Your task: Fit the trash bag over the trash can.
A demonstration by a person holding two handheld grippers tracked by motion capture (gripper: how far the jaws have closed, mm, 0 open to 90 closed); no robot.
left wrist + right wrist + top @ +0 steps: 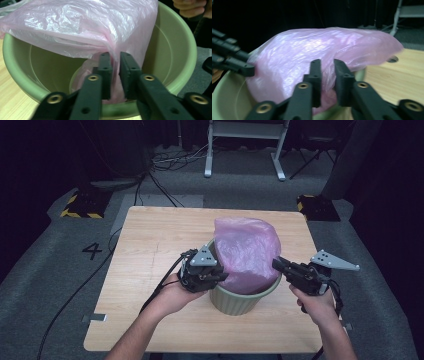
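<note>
A puffed-up pink plastic bag (247, 250) sits in a pale green round tub (240, 302) on the wooden table (150, 250). At the tub's left rim, my left gripper (222, 276) is shut on a fold of the bag. In the left gripper view the thin film of the bag (82, 27) runs down between the nearly closed jaws of my left gripper (115, 72), above the tub's inside (50, 70). My right gripper (276, 263) reaches in from the tub's right rim. Seen along the jaws of my right gripper (327, 75), they are pinched on the bag's (312, 52) lower edge.
The tub stands right of the table's centre, near the front edge. Cables trail off the table's left side to the floor. Two yellow-and-black blocks (82, 205) lie on the grey floor beyond, and a white frame (245, 145) stands at the back.
</note>
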